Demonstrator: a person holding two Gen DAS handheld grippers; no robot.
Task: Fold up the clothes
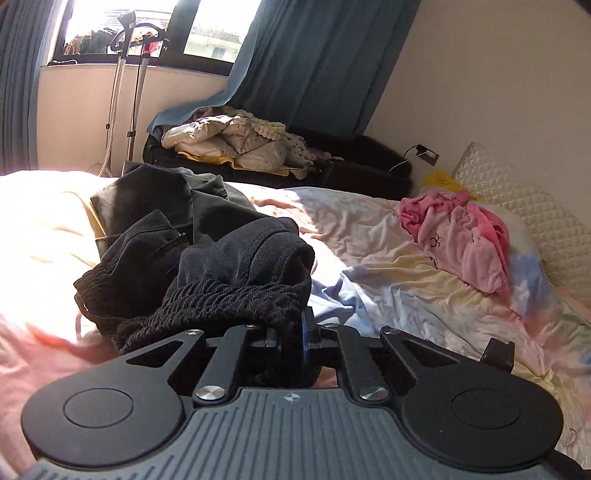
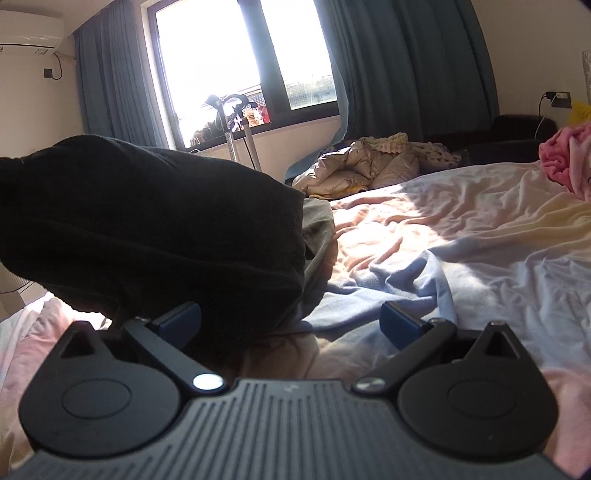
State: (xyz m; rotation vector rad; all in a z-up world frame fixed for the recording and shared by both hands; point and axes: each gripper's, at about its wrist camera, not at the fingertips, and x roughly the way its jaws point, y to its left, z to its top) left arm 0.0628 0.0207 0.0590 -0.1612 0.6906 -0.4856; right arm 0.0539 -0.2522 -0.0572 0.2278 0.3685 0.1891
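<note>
Both wrist views sit low over the rumpled pastel bedsheet (image 1: 388, 258) (image 2: 443, 229), facing the far bright window (image 1: 155, 26) (image 2: 207, 66), sharing both.

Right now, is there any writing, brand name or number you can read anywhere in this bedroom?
None is readable.
White wall air conditioner: dark marks on its front, too blurred to read.
Pink fleece garment: a small outline drawing, no letters.
Left gripper and right gripper: a small round emblem on each grey ribbed body, no text.

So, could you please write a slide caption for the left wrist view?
Left gripper, jaws shut on the ribbed waistband of black knit trousers crumpled on a pastel bedsheet.
</note>
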